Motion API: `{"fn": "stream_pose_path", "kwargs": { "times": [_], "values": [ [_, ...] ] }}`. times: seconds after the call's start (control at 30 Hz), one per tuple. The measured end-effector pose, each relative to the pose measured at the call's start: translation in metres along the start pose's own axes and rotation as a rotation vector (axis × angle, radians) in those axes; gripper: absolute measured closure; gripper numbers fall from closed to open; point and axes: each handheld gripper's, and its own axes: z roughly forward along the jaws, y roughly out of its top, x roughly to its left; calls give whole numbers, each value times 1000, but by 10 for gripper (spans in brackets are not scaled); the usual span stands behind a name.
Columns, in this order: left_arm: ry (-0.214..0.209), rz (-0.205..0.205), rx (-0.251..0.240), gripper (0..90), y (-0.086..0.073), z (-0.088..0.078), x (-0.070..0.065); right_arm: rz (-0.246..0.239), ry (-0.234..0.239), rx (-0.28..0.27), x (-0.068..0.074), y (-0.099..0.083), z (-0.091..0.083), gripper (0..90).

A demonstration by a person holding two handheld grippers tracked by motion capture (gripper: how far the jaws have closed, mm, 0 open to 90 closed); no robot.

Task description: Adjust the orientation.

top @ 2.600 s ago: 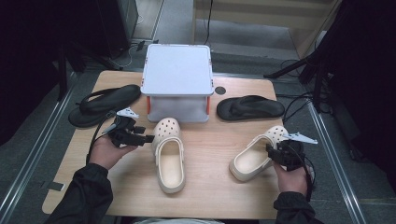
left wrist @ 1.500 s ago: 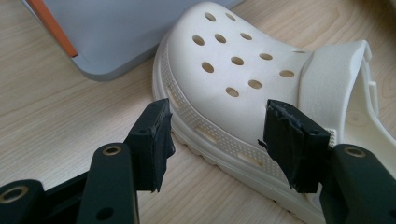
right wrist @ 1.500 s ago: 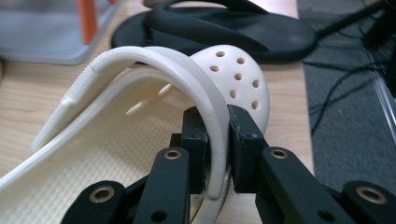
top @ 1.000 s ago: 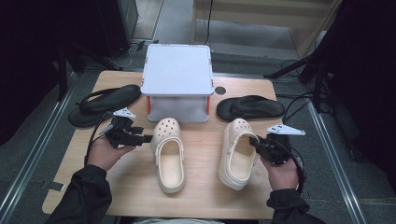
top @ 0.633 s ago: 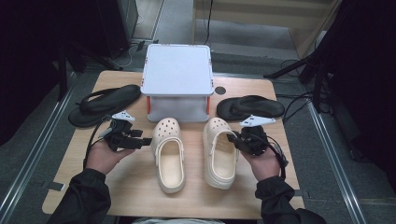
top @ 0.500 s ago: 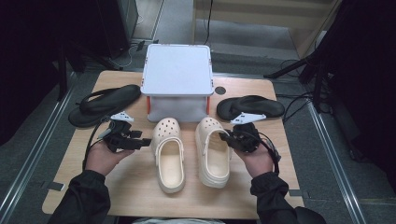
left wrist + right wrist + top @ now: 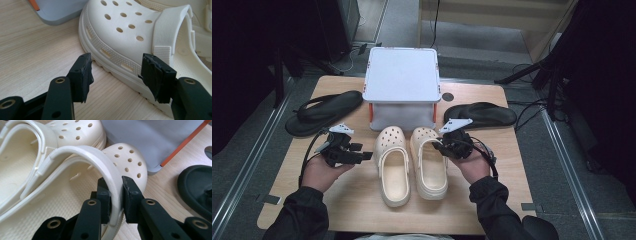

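The right gripper (image 7: 443, 145), fingers clenched on the strap of the right-hand cream perforated foam clog (image 7: 429, 162), has slid it from the worktop's right side to touching the matching left-hand clog (image 7: 393, 167), both toes near the grey lidded box (image 7: 402, 90); the pair looks set. The left gripper (image 7: 116, 72) waits released beside the left-hand clog.

I'm at a bare wooden table (image 7: 362, 210) in what looks like a lab or recording room: grey floor with metal rails (image 7: 242, 175) on both sides, dark stands and loose cables (image 7: 532, 107) at the far right.
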Motion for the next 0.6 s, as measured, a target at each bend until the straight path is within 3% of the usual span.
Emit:
{"fn": "stream_pose_path", "kwargs": {
  "times": [0.37, 0.6],
  "values": [
    [-1, 1, 6, 424, -2, 1, 0, -40, -10, -4, 8, 0, 10, 769],
    [0, 0, 2, 424, -1, 2, -1, -8, 25, -25, 6, -4, 11, 740]
  ]
}}
